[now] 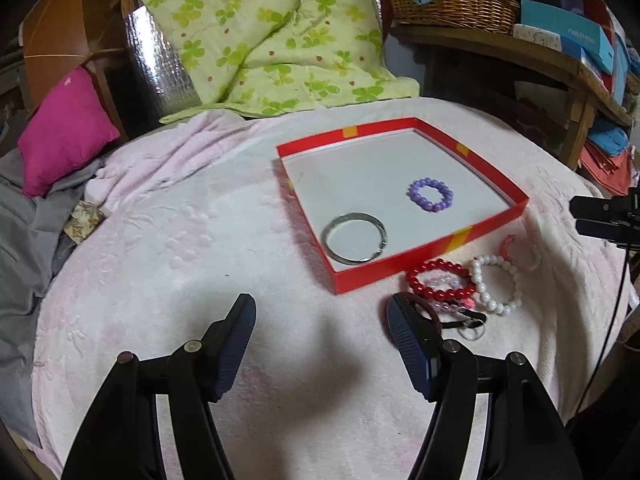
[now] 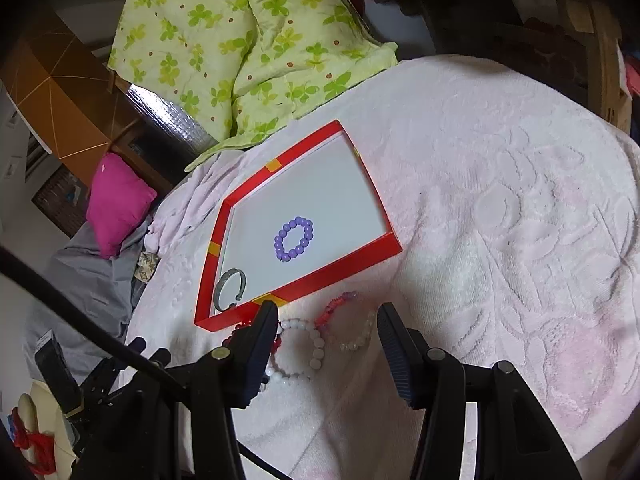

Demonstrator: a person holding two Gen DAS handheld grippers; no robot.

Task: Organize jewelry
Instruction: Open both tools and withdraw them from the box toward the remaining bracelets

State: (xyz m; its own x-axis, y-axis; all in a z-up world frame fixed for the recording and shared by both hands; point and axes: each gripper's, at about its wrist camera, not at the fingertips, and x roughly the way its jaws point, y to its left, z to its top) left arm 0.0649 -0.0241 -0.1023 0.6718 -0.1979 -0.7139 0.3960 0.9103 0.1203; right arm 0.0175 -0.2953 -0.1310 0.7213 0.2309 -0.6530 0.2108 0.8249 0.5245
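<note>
Bracelets lie in a loose heap on the pale pink blanket, just outside the near wall of the red tray. Inside the tray rest a purple bead bracelet near the middle of the white floor and a silver bangle in the near corner, well apart from each other. Outside it, the red bead bracelet sits beside the white bead bracelet, with a pink one behind them and a dark hair tie in front, close to the inner finger of the left gripper. That gripper is spread wide with nothing between its fingers; the heap lies off to its right and only bare blanket is between the jaws. The right gripper is likewise spread and empty, poised directly over the heap: the white bead bracelet shows in the gap between its fingers, partly behind the left one, with a pink string bracelet and a clear bead bracelet just ahead. A green floral quilt is bunched beyond the tray.
</note>
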